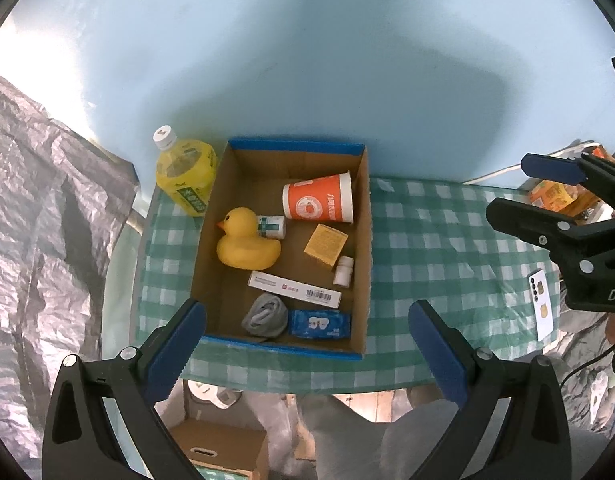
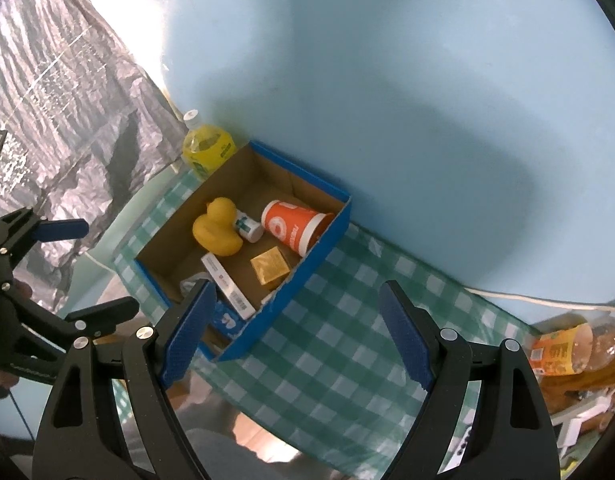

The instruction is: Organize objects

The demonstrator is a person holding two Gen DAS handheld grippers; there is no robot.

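Both claws hung spread wide and empty above the near edge of the box (image 1: 359, 216), the left claw (image 1: 307, 344) nearer it, the right claw (image 2: 295, 332) beside it. Inside the box lay the duck (image 1: 245, 240), cup (image 1: 319, 202) and packets, apparently gathered there; the yellow bottle (image 1: 185, 176) stood just outside its far corner.

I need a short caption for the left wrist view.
Open left gripper hovers before a cardboard box holding a rubber duck and orange cup.

bright upper-left glare (fisheye-warped edges)
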